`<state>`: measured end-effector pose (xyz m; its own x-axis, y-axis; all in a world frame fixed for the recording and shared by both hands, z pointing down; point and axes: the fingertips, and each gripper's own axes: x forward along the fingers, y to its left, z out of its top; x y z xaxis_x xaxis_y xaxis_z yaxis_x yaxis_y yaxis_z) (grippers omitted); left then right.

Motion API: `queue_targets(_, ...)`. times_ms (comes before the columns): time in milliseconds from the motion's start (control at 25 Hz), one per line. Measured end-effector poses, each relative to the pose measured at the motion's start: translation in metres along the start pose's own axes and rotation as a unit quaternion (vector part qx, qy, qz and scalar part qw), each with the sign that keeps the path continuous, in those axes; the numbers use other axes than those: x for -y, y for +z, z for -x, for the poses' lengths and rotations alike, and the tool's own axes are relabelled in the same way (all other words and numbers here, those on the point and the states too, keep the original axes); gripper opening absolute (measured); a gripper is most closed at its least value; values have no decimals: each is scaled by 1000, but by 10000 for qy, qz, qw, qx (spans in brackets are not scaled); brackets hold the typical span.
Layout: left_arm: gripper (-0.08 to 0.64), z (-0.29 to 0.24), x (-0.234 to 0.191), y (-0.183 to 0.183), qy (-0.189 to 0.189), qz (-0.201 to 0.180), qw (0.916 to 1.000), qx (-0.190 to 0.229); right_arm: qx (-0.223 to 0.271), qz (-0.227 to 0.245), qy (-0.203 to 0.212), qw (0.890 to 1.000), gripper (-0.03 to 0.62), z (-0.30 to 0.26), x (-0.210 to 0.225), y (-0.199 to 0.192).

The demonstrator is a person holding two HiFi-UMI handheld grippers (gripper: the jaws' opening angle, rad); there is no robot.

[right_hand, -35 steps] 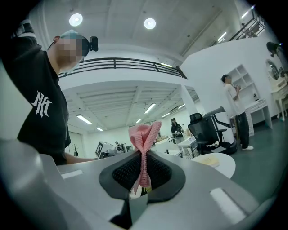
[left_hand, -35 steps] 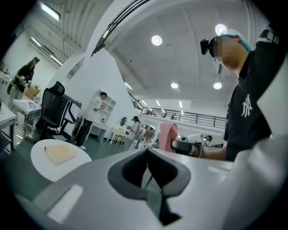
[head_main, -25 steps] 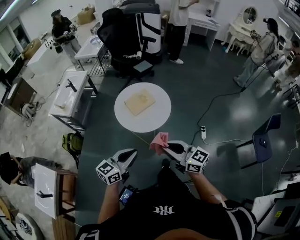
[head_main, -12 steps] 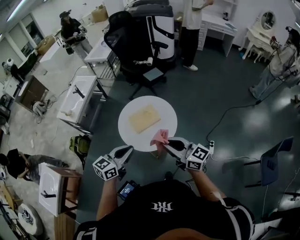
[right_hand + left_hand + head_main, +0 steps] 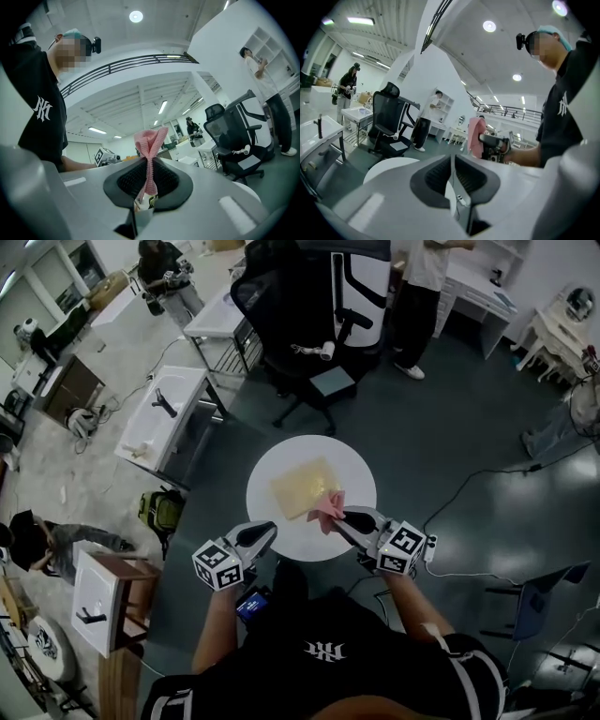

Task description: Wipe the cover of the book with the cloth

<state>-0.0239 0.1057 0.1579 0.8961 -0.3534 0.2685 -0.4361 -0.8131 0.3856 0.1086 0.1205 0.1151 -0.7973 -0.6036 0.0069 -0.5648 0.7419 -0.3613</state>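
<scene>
— How was the book lying?
— The book (image 5: 307, 487) lay flat, pale cover up, about the middle of the round white tabletop (image 5: 298, 545). In the head view its long axis ran slantwise, from the near left toward the far right.
— And the cloth?
— The pink cloth (image 5: 327, 511) hung bunched at the book's near right corner. Whether it touched the cover I could not tell. The right tongs (image 5: 345, 518) had it pinched. In the right gripper view the jaws were closed on a thin fold, and the rest fanned out above them.
— The other pair?
— The left tongs (image 5: 266, 531) held nothing. Their jaws had just been opening and stood a narrow slit apart, with nothing between them.
— How were the arms set?
— Both forearms (image 5: 217, 634) reached forward from the person's black shirt (image 5: 323, 662), and the two tongs slanted inward toward each other. The left tongs sat at the tabletop's near left rim, clear of the book. The right tongs were over the near right part, tips by the book's corner.
— What lay around?
— A dark, glossy floor (image 5: 450, 446), a black office chair (image 5: 309, 306) just beyond the tabletop, and a white table (image 5: 164, 413) well off to the left.
</scene>
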Motion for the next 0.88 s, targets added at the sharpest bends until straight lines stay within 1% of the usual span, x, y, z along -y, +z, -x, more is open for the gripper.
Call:
queue_targets(120,32,-11,-58,-3,-97,51,9998,-165,-156,-23,-261,9995,28,-48,37,-3)
queue_targets(240,38,-11,-108,-5,-145,129,9988,-448,-274,-191,-414,9986,28,-93,56,0)
queue_targets(400,53,-33,-157,-20,-525,572,9939,-785,-489,-131,-716,9961,28,-130,88,6)
queue_targets(520,66,-46,-184,-32,-734,780,9898,-934,-602,-78,-948,9936,28,-151,111,2)
queue_targets(600,74,-52,-198,-45,-770,890,9875,-1048,-680,-62,-1072,9919,28,-161,126,-5)
queue_targets(680,83,-60,-208,-58,-736,1004,9854,-1158,-744,-94,-1153,9905,28,-165,142,-12)
queue_targets(760,94,-75,-216,-66,-661,1026,9848,-1233,-797,-73,-1241,9890,28,-164,164,-14)
queue_targets(880,106,-93,-225,-86,-434,1110,9838,-1341,-954,-110,-1384,9857,26,-159,200,-28)
